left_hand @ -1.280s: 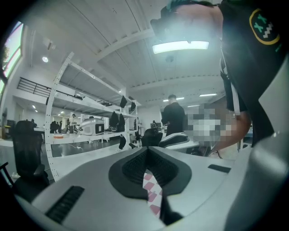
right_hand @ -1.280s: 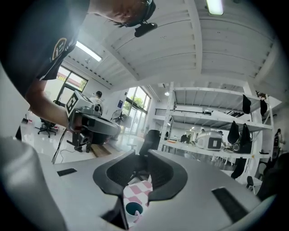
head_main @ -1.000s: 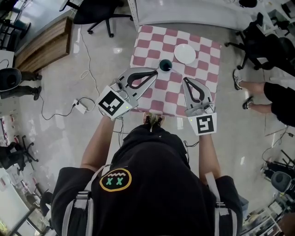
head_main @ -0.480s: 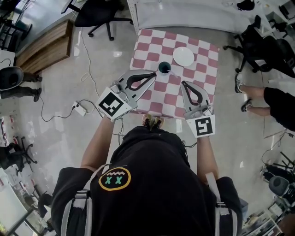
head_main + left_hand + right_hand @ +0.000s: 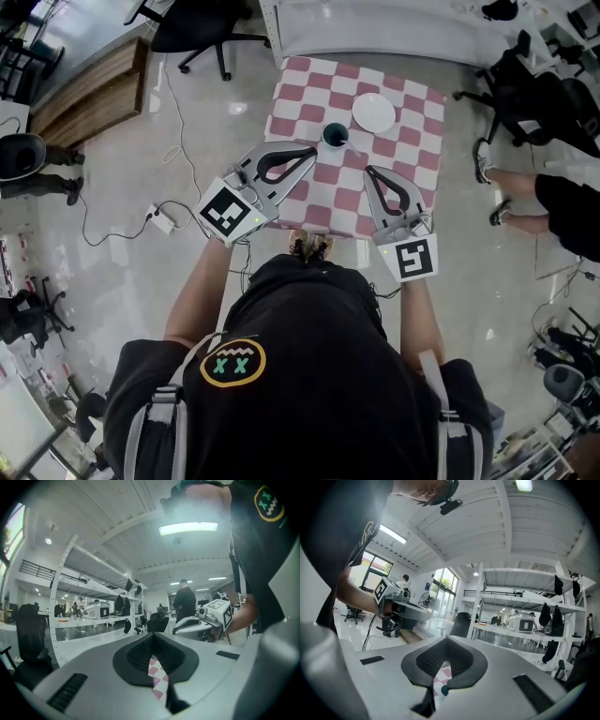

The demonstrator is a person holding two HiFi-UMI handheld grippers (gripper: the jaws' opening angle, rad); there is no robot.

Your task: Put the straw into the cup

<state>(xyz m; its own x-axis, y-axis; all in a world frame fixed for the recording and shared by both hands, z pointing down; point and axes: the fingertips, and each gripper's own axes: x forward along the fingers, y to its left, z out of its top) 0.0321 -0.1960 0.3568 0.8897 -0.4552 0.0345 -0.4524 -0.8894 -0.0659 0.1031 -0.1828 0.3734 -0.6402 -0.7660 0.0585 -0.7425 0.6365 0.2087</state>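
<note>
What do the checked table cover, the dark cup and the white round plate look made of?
Pink-and-white checked table cover: probably cloth or vinyl; flat printed pattern, no glare. Dark teal cup: plastic or glazed ceramic, too small to tell; dark all over. White round plate: smooth, even white; ceramic or plastic, unclear which.
</note>
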